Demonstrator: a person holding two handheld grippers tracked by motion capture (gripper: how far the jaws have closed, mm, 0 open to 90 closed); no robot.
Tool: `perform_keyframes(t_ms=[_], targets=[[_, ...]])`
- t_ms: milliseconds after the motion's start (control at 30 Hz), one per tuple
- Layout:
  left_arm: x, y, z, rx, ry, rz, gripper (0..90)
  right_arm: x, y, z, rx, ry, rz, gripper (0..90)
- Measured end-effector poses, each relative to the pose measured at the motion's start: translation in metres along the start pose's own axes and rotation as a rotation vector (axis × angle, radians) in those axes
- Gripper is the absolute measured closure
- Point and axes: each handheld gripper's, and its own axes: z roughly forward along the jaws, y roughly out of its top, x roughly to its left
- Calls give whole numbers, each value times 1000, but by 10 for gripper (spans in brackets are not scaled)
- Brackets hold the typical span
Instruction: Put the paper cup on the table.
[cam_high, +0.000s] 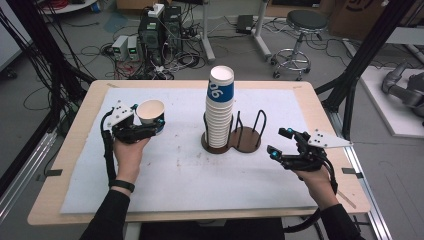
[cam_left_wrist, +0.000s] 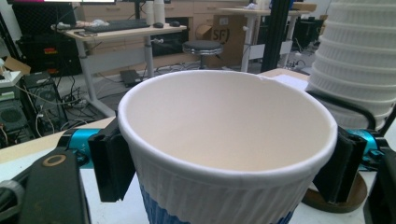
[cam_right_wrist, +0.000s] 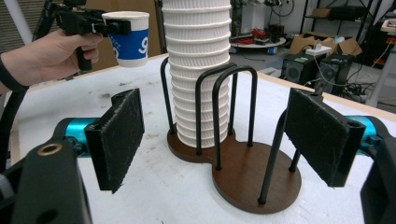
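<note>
On the left side of the tabletop (cam_high: 75, 165), the left tool (cam_high: 149, 125) grips a single cup (cam_high: 150, 112) just below its rim, holding it upright and clear of the white mat (cam_high: 180, 170); the left gripper view shows both pads pressed against the ribbed wall near the top of the cup. Its jaws have eased apart a little with the cup between them, and contact remains on both sides. The right tool (cam_high: 282, 142) stands open and empty, near the right edge, pointing toward the holder (cam_high: 247, 142). The stack (cam_high: 220, 107) of nested cups sits in the left bay of the holder, and the right bay is vacant. Risks, as judged from this position: the grip is high on a tapered, thin paper wall, so a further loosening could let the cup slide down and drop or tip onto the mat, while a tighter squeeze could crush the rim out of round. If the cup is carried to the holder, it could catch a wire upright or brush the tall stack, which rises well above the wires and looks liable to lean or topple. Limits of observation: the cup's base and lower wall are cut off in the left gripper view, and in the high view the tool hides most of its side. Whether the stack's lowest cup seats flat on the wooden base cannot be made out.
</note>
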Motion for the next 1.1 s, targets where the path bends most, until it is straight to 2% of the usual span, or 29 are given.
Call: perform_keyframes(t_ms=[200,300,400,600,700,900,967,1100], targets=[[10,-9,5,-3,24,-17,210,0,-2,0,5,-3,-1,207],[13,-12,7,-5,37,-3,210,-1,-2,0,6,-6,-6,207],[16,-19,11,-13,37,-22,212,-1,-2,0,7,-6,-1,207],[23,-29,19,14,60,-24,214,-2,-3,2,7,-8,-8,207],[28,-35,22,12,59,-48,215,-1,-4,3,11,-7,-9,207],[35,-45,31,40,80,-37,215,0,-5,3,13,-8,-10,207],[36,-47,33,42,83,-26,215,0,-5,3,17,-6,-7,207],[39,-51,36,36,86,-30,215,-1,-6,2,12,-6,-2,207]])
